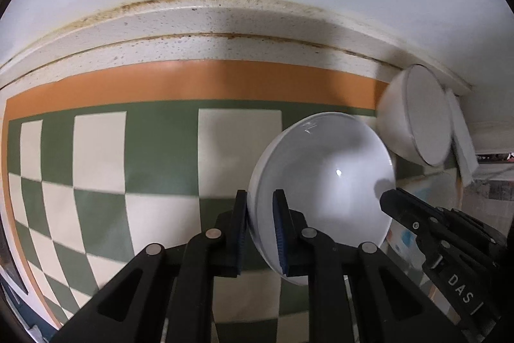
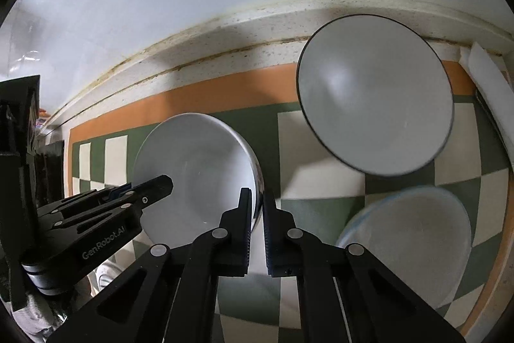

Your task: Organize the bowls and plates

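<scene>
A plain white bowl [image 1: 327,169] sits on the checkered mat, held from both sides. My left gripper [image 1: 260,195] is shut on its left rim, one pad inside and one outside. In the right wrist view the same bowl [image 2: 199,163] has my right gripper [image 2: 257,192] shut on its right rim. Each gripper shows in the other's view: the right gripper [image 1: 390,198] at the bowl's far side, the left gripper [image 2: 160,182] at its left edge. A dark-rimmed white bowl [image 2: 376,95] stands behind to the right, and a pale blue-rimmed bowl [image 2: 408,243] lies nearer on the right.
The green and cream checkered mat [image 1: 154,150] with an orange border covers the counter. A speckled ledge [image 1: 225,21] and white tiled wall run along the back. A white folded cloth or pad [image 2: 488,85] leans at the right edge, past the dark-rimmed bowl [image 1: 417,118].
</scene>
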